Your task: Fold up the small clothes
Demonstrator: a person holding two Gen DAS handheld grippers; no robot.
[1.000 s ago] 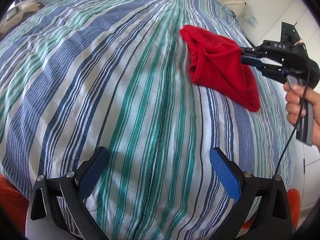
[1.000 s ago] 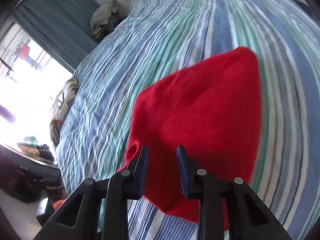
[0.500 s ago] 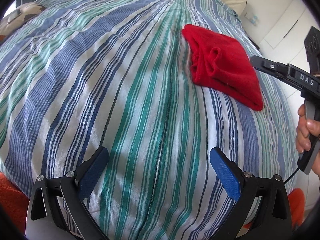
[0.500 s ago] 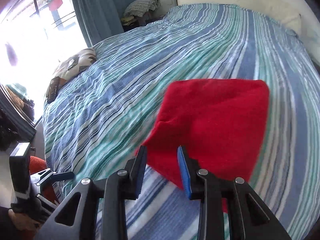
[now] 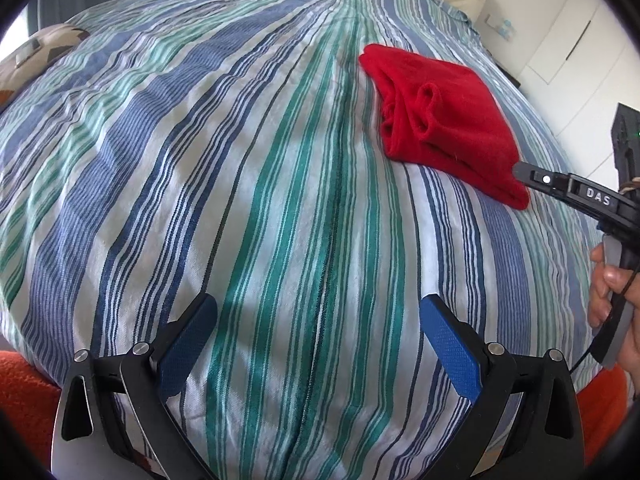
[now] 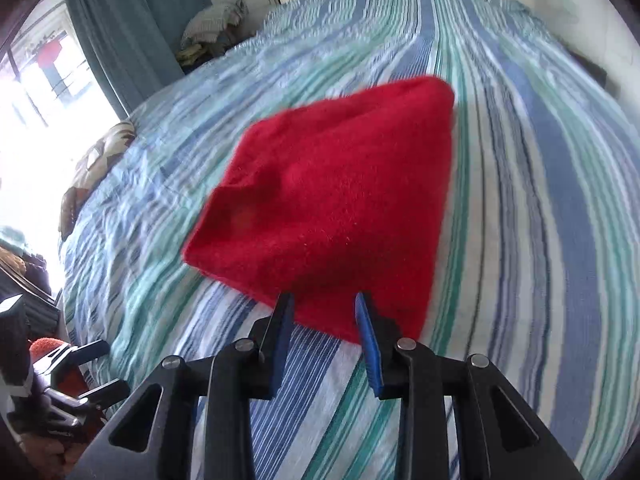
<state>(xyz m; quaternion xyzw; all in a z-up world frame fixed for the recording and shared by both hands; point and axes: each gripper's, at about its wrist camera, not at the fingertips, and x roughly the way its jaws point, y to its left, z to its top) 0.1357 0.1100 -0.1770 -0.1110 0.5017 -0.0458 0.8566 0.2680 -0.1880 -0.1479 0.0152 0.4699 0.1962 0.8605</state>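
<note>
A folded red garment is seen lying on a bed covered by a blue, green and white striped sheet; what kind of garment it is cannot be told. In the left wrist view it rests toward the far right of the bed, with rolled folds showing along its left edge.

The right gripper is held just at the near edge of the garment, its blue-padded jaws parted by a narrow gap with nothing clamped between them; the cloth is not pressed by the pads. In the left wrist view the same gripper is seen from the side, its tip just beside the garment's near corner, with the person's hand wrapped round its handle.

The left gripper is held wide open above bare sheet, well apart from the garment, and nothing is held in it.

A patterned cushion lies at the far left edge of the bed, and teal curtains hang by a bright window.
</note>
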